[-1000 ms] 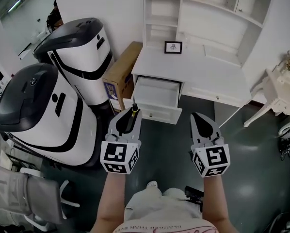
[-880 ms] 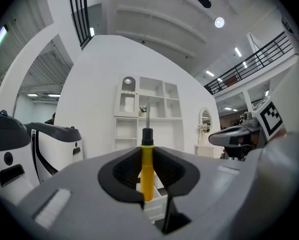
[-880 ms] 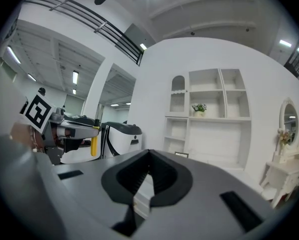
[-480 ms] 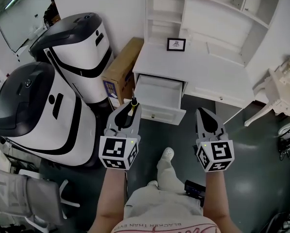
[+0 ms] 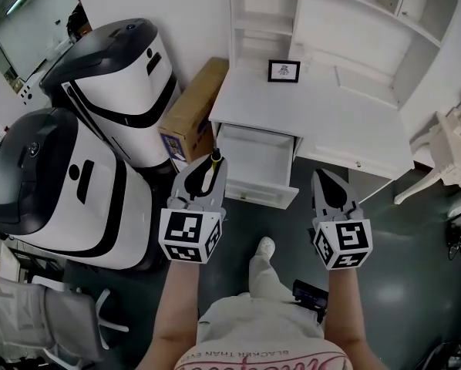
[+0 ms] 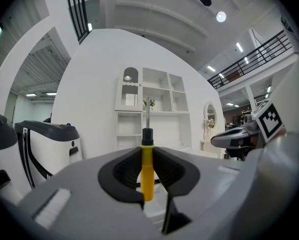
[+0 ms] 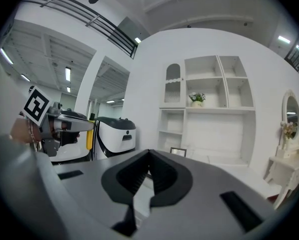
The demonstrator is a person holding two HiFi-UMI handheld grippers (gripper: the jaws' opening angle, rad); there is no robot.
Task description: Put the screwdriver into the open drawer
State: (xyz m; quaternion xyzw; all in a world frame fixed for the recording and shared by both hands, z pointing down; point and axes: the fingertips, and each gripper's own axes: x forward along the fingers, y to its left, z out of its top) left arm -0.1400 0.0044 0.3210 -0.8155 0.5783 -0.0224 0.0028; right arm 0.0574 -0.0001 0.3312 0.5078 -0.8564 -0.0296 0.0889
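Note:
A screwdriver (image 5: 209,176) with a yellow handle and black collar stands upright between the jaws of my left gripper (image 5: 205,177), which is shut on it. In the left gripper view the screwdriver (image 6: 147,165) has its metal shaft pointing up, clamped in the left gripper (image 6: 147,153). The open white drawer (image 5: 254,160) of the white desk (image 5: 323,114) lies just beyond the left gripper's tip. My right gripper (image 5: 330,190) hovers to the right, in front of the desk edge, shut with nothing in it. The right gripper (image 7: 149,156) shows its jaws together.
Two big white-and-black machines (image 5: 111,75) (image 5: 57,183) stand at the left, with a cardboard box (image 5: 190,114) wedged against the desk's side. A framed picture (image 5: 284,71) sits on the desk under white shelves. A white chair (image 5: 455,151) stands right. The person's shoe (image 5: 266,246) is below.
Both grippers have moved forward toward the desk, and the drawer now lies closer to the left gripper's tip. The person has taken a step. The screwdriver stays clamped.

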